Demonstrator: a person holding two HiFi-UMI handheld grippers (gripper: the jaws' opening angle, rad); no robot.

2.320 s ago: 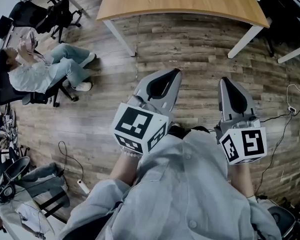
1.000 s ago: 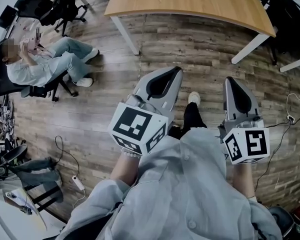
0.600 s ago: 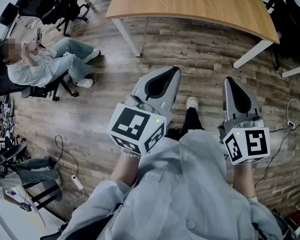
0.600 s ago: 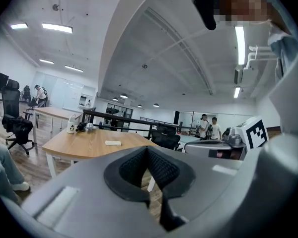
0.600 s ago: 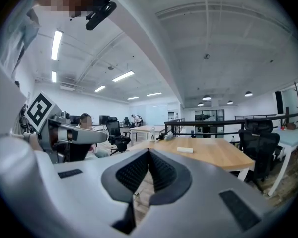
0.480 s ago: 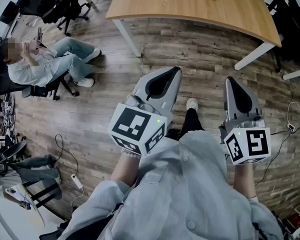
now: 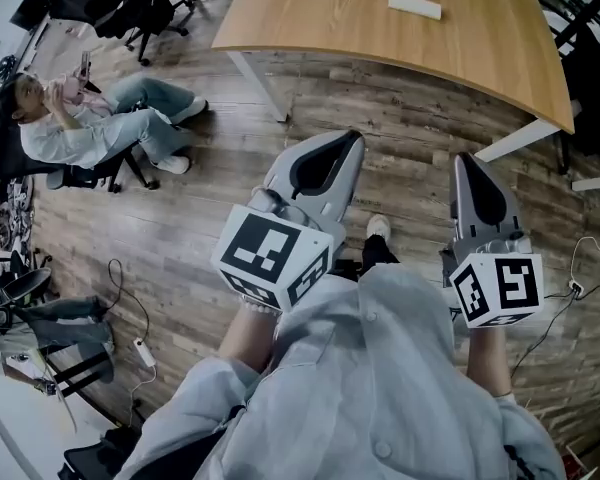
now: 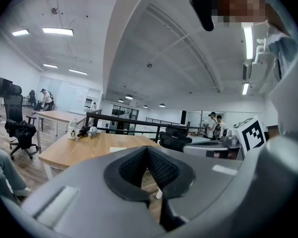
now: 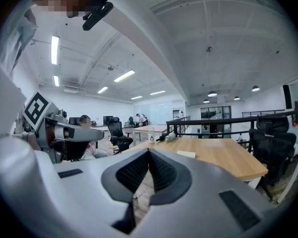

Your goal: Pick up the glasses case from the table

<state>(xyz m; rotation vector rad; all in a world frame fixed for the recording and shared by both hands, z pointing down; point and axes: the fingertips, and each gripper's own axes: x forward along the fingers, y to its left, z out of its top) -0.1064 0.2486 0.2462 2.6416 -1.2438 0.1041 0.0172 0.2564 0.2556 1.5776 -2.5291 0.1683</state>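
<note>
A small flat white glasses case [image 7: 415,6] lies on the far part of the wooden table [image 7: 330,18]. It also shows as a pale slab [image 8: 117,149] in the left gripper view, and as the same pale slab [image 9: 186,153] in the right gripper view. Both grippers are held level over the plank floor, short of the table and pointing at it. My left gripper [image 7: 351,140] is shut and empty. My right gripper [image 7: 463,159] is shut too, with nothing between its pads. In each gripper view the jaws meet in a closed seam.
A person sits on an office chair [image 7: 90,133] at the left. Cables and a power strip [image 7: 140,351] lie on the floor. A white bottle [image 8: 72,130] and dark items stand at the table's far end. Black chairs [image 9: 270,148] and a railing stand beyond the table.
The table and the white case have slid lower and nearer in the head view. Both grippers have been carried forward towards the table and stay shut.
</note>
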